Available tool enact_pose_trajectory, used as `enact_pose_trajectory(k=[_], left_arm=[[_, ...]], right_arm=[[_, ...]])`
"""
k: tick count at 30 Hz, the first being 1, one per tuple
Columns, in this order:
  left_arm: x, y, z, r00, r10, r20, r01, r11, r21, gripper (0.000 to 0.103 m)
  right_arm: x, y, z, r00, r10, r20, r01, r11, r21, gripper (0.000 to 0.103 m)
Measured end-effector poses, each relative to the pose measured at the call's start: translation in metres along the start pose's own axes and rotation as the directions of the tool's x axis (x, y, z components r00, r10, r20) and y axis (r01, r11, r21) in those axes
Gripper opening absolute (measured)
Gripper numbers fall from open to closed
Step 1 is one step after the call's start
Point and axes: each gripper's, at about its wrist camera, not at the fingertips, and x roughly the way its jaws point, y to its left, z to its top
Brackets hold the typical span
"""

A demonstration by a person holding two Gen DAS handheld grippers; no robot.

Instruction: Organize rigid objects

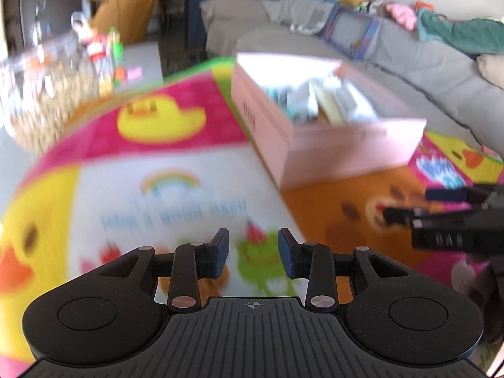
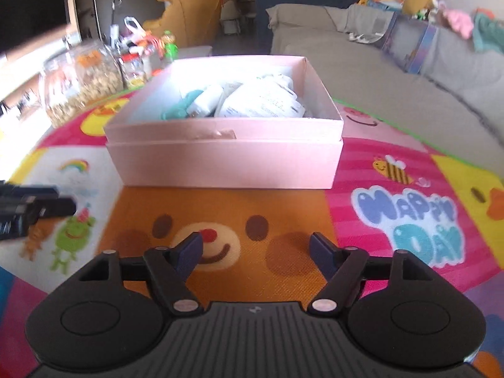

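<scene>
The pink box [image 2: 220, 163] sat open-topped on the colourful play mat [image 2: 220, 217], its contents a loose heap of white packets [image 2: 261, 102] and a teal item [image 2: 184, 105], none of them sharp enough to name. In the right wrist view its long side lay across the frame, squarely facing the camera, with a strip of tape on the front rim. In the left wrist view the same box [image 1: 315, 126] stood at an angle, a corner turned toward the camera and its long axis running away to the upper left.

The mat bore a bear face, ducks, a rainbow, a frog and the words "HAPPY DAY". Past its edge on the left stood a large clear jar [image 2: 78, 82] filled with tan pieces, with smaller bottles [image 2: 151, 60] beside it. A grey sofa [image 2: 378, 72] strewn with toys and cloth ran along the right, and a yellow armchair [image 2: 189, 9] stood at the back.

The right hand-held gripper [image 2: 255, 252] hovered over the bear face, its jaws spread wide and holding nothing. The left hand-held gripper [image 1: 253, 253] hung over the frog, jaws parted by a narrower gap, also bare. Each view caught the other gripper at its edge; the left view was heavily blurred, the right far clearer.
</scene>
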Motion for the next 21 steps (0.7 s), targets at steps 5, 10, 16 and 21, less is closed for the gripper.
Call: enact_pose_trajectory(k=[5, 10, 16, 21], left_arm=[[0.001, -0.019, -0.010, 0.998, 0.035, 0.058, -0.035, 0.999, 0.011, 0.063], [0.010, -0.036, -0.013, 0.991, 0.081, 0.110, -0.083, 0.996, 0.020, 0.081], [0.016, -0.041, -0.011, 0.979, 0.138, 0.151, -0.135, 0.990, -0.026, 0.082], [0.017, -0.041, -0.011, 0.978, 0.141, 0.156, -0.139, 0.990, -0.024, 0.082]], right_arm=[[0.006, -0.008, -0.004, 0.999, -0.052, 0.004, 0.052, 0.997, 0.063, 0.100], [0.006, -0.010, -0.004, 0.998, -0.060, 0.016, 0.058, 0.996, 0.069, 0.103], [0.001, -0.011, -0.011, 0.996, -0.062, 0.059, 0.058, 0.996, 0.070, 0.103], [-0.001, -0.012, -0.014, 0.995, -0.069, 0.069, 0.064, 0.995, 0.081, 0.103]])
